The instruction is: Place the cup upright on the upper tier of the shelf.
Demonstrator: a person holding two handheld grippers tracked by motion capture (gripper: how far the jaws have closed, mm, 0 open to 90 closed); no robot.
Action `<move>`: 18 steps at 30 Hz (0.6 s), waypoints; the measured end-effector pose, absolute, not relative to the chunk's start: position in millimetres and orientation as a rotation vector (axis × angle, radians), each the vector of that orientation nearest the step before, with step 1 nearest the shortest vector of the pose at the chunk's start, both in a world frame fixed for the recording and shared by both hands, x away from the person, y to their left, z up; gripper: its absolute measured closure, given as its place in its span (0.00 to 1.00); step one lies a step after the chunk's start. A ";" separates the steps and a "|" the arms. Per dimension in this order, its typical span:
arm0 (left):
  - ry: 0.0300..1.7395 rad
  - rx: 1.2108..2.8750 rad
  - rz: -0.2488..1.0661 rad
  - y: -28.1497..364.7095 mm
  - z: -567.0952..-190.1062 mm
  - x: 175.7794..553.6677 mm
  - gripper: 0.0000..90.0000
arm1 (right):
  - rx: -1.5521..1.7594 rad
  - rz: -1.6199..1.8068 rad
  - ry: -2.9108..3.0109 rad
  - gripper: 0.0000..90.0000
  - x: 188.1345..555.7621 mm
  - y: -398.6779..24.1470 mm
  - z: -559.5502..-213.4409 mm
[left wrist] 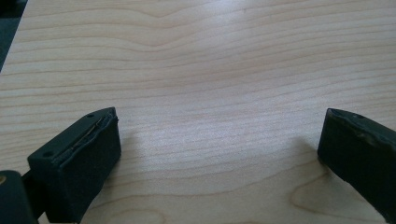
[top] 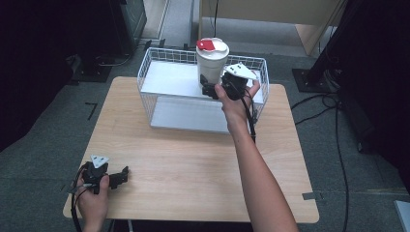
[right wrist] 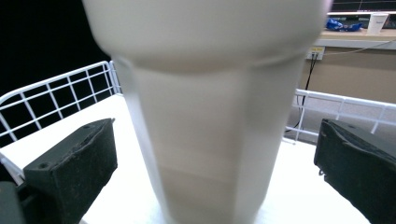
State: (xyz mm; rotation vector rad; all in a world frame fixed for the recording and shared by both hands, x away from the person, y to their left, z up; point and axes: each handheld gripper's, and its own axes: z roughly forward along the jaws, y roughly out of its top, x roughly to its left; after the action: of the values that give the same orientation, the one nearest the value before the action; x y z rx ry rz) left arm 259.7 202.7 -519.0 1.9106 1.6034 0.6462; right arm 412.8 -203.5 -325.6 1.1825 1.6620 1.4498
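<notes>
My right gripper [right wrist: 215, 154] stood apart around the white tumbler [top: 212, 60] in the wire basket [top: 150, 67]; closing off-centre risked tipping it.

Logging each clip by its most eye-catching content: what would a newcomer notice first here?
First, the tall white cup with a red-and-white lid, standing on the upper shelf of the white wire basket at the far side of the wooden table. The right hand-held gripper is at its base, jaws wide apart on either side of it. The left hand-held gripper rests open at the table's near left corner.
</notes>
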 end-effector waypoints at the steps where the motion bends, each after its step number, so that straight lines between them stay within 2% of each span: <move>1: 1.603 1.911 0.646 202.7 -519.0 259.7 0.00 | 1.179 1.455 1.662 0.00 410.9 -204.6 -326.8; 18: 1.600 1.914 0.647 202.7 -519.0 259.7 0.00 | 1.165 1.484 1.682 0.00 367.8 -217.6 -353.3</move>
State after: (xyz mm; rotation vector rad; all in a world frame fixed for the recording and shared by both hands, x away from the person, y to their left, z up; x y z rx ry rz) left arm 259.7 202.7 -519.0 1.9141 1.5995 0.6465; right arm 367.8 -217.6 -353.3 1.1646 1.6822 1.4843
